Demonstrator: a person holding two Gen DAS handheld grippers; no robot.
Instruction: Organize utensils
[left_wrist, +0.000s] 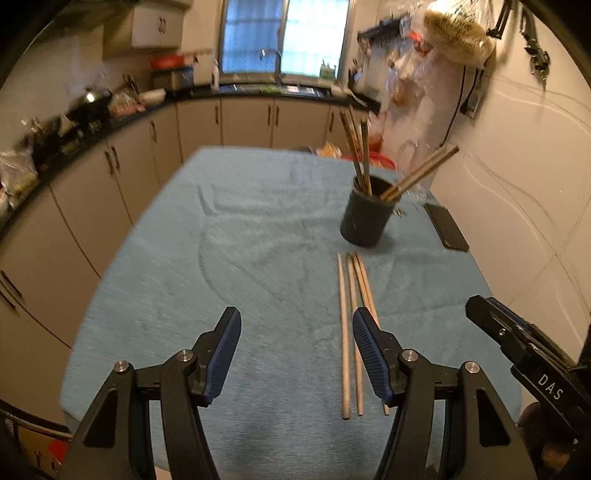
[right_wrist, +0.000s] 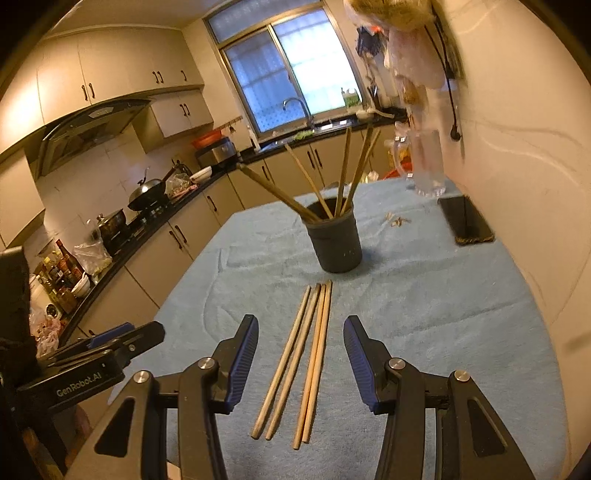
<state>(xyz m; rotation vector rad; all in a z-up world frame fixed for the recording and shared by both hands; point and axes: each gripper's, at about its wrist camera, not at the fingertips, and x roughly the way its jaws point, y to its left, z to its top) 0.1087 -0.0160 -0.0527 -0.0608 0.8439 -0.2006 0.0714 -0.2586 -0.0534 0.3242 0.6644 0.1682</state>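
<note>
Several wooden chopsticks (right_wrist: 301, 354) lie side by side on the blue cloth (right_wrist: 424, 314), pointing at a dark round holder (right_wrist: 336, 240) that has several chopsticks standing in it. My right gripper (right_wrist: 300, 328) is open and empty, with the loose chopsticks between its fingers. My left gripper (left_wrist: 296, 323) is open and empty, with the loose chopsticks (left_wrist: 349, 332) beside its right finger and the holder (left_wrist: 367, 216) ahead to the right. The right gripper's finger (left_wrist: 517, 339) shows at the right edge of the left wrist view.
A black phone (right_wrist: 465, 218) lies on the cloth by the right wall, also in the left wrist view (left_wrist: 445, 227). A clear glass jug (right_wrist: 424, 162) stands behind it. Small scraps (right_wrist: 397, 221) lie near the holder. Kitchen counters with cookware (right_wrist: 147, 192) run along the left and back.
</note>
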